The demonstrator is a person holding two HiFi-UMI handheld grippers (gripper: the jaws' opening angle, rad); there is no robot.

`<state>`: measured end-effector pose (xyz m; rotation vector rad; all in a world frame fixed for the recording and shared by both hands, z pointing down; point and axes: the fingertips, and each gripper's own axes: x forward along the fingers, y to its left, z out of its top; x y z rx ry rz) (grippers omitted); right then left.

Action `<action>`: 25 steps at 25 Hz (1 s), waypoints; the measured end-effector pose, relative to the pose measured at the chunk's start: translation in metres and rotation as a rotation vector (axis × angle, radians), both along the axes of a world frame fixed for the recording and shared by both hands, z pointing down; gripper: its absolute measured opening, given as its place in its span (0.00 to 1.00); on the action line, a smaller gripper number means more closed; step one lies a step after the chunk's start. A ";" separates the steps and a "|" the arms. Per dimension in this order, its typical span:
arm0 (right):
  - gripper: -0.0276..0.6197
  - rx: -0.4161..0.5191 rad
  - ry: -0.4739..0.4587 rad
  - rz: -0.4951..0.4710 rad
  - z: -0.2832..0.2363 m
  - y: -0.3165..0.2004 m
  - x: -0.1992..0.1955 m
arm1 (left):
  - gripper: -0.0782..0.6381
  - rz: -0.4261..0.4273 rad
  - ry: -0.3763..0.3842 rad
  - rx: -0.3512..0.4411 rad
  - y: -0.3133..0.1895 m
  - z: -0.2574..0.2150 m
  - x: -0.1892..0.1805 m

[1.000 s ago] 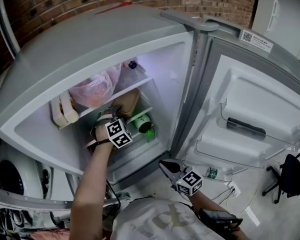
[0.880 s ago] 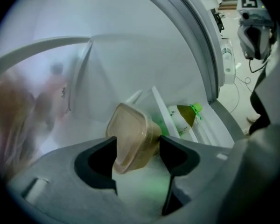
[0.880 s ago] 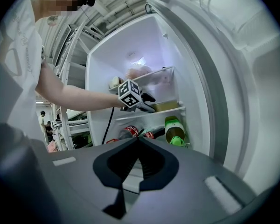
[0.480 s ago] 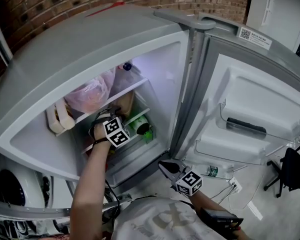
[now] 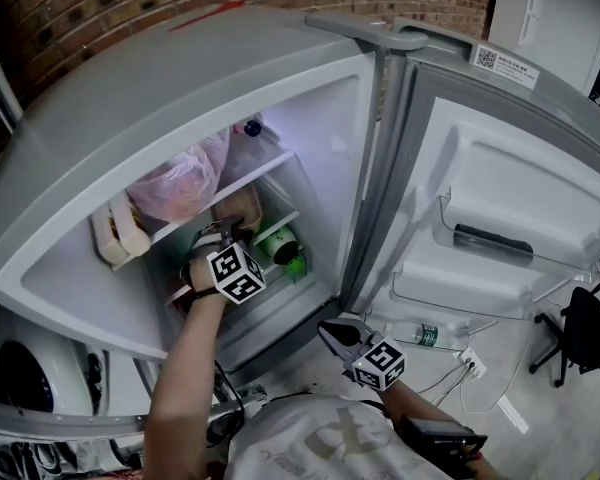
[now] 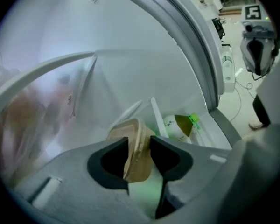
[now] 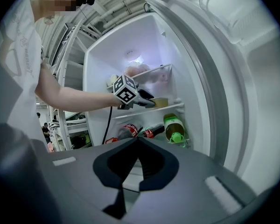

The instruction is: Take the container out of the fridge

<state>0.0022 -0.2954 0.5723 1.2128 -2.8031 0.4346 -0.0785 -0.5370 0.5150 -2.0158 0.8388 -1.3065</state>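
The tan lidded container point(image 6: 130, 129) sits on the fridge's middle shelf point(image 7: 149, 110), between the pads of the left claw point(image 6: 139, 141), which is closing around it. Just to its right, on the level below, lies a green-capped bottle point(image 6: 179, 125). A pink bag point(image 5: 175, 183) fills the shelf above. The right claw point(image 7: 137, 143) hangs low outside the fridge, its jaws pressed together and empty, near the open door point(image 5: 500, 218).
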 end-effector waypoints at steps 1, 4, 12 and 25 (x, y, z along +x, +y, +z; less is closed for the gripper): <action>0.05 -0.001 -0.001 0.000 0.001 0.002 -0.002 | 0.31 0.004 -0.003 0.010 0.003 -0.001 0.000; 0.05 -0.004 -0.004 0.002 0.003 0.005 -0.006 | 0.30 0.021 -0.006 0.040 0.012 -0.006 0.002; 0.05 -0.014 -0.010 -0.007 0.010 0.013 -0.016 | 0.28 0.019 0.042 0.066 0.025 -0.013 0.009; 0.05 -0.030 -0.006 0.003 0.015 0.051 0.008 | 0.26 0.035 0.076 0.080 0.083 -0.019 0.028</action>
